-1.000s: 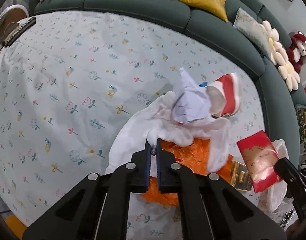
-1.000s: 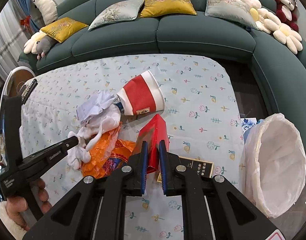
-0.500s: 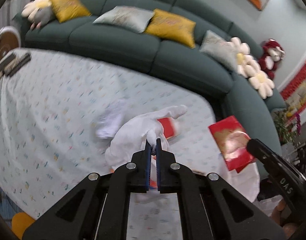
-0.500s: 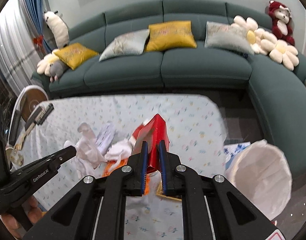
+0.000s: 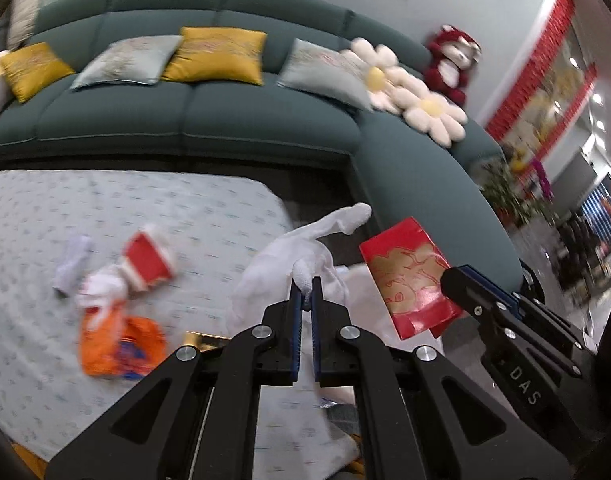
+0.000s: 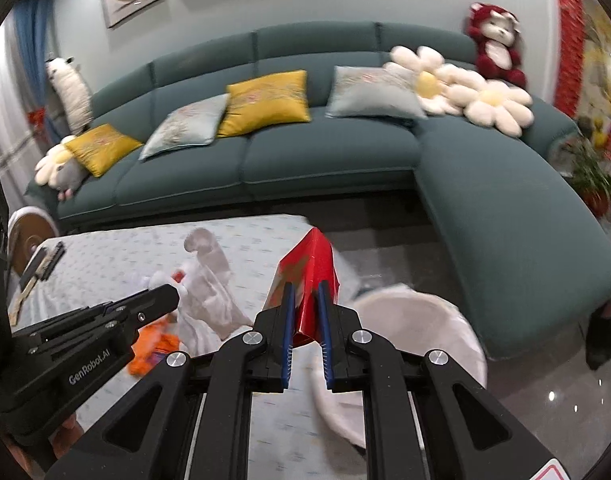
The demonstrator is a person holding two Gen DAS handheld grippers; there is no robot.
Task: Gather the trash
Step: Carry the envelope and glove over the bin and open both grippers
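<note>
I had both hands loaded: the left gripper (image 5: pixel 305 292) was pinched nearly flat on a fold of the white glove (image 5: pixel 301 248), which dangled above the table's (image 5: pixel 145 208) near corner, and the right gripper (image 6: pixel 305 300) was clamped narrowly on the red envelope (image 6: pixel 311 276), held up above the lined bin (image 6: pixel 417 320) beside the table. To finish this step well, I judged each piece should be carried squarely over the bin's mouth before letting go, glove first, since its limp fingers could snag the rim. The bin's far edge was blurred, and my own grippers hid its near rim. The paper cup (image 5: pixel 147 262), orange wrapper (image 5: pixel 117 344) and crumpled paper (image 5: pixel 71 264) left on the cloth were smeared by motion.
</note>
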